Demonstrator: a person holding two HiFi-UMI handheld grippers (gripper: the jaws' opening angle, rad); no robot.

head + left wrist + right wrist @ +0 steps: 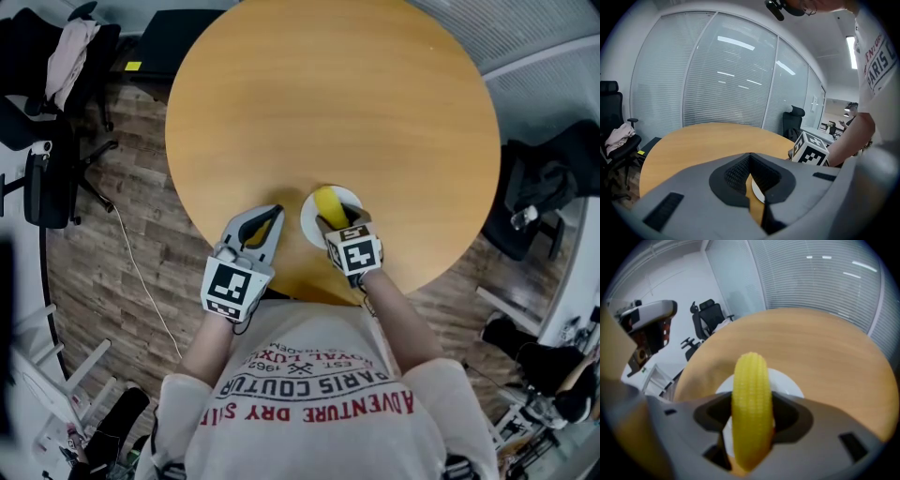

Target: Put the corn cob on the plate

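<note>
The 2 fingers of the right gripper (750, 414) are clamped on the corn cob (750, 401), 1 dark pad pressing each side of its lower half. In the right gripper view the yellow cob fills the lower centre of the frame and points lengthwise away from the camera. Its far tip sits over the white plate (790, 383). Whether the cob touches the plate or hangs just above it cannot be told.

In the left gripper view, the fingers of the left gripper (750, 157) meet at their tips at lower centre and hold nothing. Only a sliver of plate and wood shows through the gap below the tips.

In the head view both grippers sit in the lower middle of the frame. The plate lies on the round wooden tabletop (328, 112), close to the tabletop's near edge, and the left gripper is just to the left of it.

The task looks close to done, with only lowering and letting go remaining. The main risk is the cob's round shape. If the fingers open while it is above the plate or tilted, it may roll over the shallow rim, and the tabletop edge is near. Pressing down could also tip or slide the plate, because the left gripper is not steadying it.
</note>
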